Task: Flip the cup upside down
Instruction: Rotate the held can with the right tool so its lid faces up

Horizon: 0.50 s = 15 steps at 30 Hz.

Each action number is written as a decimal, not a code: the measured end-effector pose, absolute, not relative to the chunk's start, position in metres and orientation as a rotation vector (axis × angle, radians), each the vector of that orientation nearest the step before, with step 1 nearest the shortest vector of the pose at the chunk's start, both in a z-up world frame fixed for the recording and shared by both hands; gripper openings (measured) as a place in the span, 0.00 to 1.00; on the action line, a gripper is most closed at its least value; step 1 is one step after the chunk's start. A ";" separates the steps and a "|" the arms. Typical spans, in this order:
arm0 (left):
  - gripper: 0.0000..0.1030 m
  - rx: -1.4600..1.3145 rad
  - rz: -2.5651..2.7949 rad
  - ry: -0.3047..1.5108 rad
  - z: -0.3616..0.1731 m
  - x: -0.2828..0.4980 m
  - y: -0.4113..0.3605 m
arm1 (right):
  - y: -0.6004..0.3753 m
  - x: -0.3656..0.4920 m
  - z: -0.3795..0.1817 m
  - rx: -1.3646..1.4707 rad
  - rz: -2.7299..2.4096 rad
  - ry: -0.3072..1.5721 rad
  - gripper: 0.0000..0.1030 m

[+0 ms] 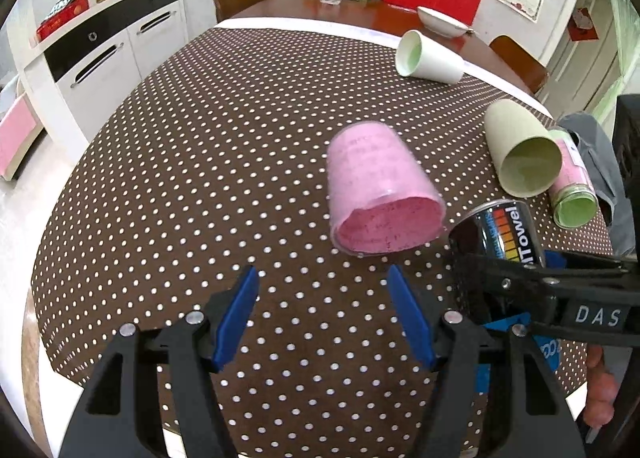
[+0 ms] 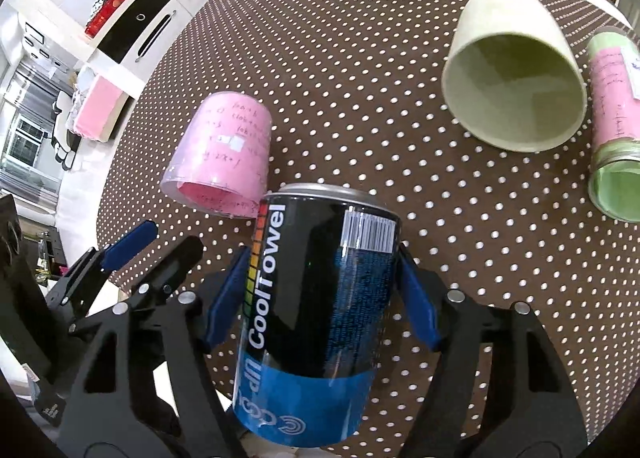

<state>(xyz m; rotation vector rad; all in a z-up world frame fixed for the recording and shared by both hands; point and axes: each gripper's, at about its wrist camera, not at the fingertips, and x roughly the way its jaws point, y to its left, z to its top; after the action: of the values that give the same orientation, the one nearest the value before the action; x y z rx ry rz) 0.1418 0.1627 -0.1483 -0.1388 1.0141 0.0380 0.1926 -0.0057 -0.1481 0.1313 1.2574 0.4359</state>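
My right gripper (image 2: 322, 262) is shut on a black and blue "CoolTowel" can-shaped cup (image 2: 320, 310), its blue pads pressing both sides. The can also shows at the right of the left wrist view (image 1: 500, 234), tilted above the table. A pink cup (image 1: 380, 190) lies on its side on the dotted cloth, mouth towards me; it also shows in the right wrist view (image 2: 224, 162). My left gripper (image 1: 322, 282) is open and empty, just in front of the pink cup and apart from it.
A pale green cup (image 1: 524, 154) and a green and pink jar (image 1: 572, 182) lie on their sides at the right. Another pale cup (image 1: 428, 54) lies further back. The brown dotted tablecloth (image 1: 200, 178) covers the table. A bowl (image 1: 440, 20), bottle and red bag stand behind.
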 end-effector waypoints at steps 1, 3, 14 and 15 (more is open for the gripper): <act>0.65 -0.143 0.028 1.013 -0.148 0.144 0.160 | -0.008 0.192 -0.146 0.131 0.429 1.252 0.67; 0.65 -0.144 0.018 1.011 -0.147 0.146 0.157 | -0.013 0.190 -0.142 0.130 0.420 1.235 0.67; 0.65 -0.128 -0.010 0.963 -0.130 0.157 0.134 | -0.036 0.184 -0.114 0.070 0.350 1.111 0.67; 0.65 -0.126 -0.012 0.959 -0.128 0.158 0.133 | -0.038 0.184 -0.112 0.068 0.347 1.102 0.66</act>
<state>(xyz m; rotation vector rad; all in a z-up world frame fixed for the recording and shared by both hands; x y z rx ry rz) 0.1577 0.1334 -0.1280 -0.1262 0.9588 -0.0117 0.1842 -0.0376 -0.1125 0.0675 1.1024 0.3470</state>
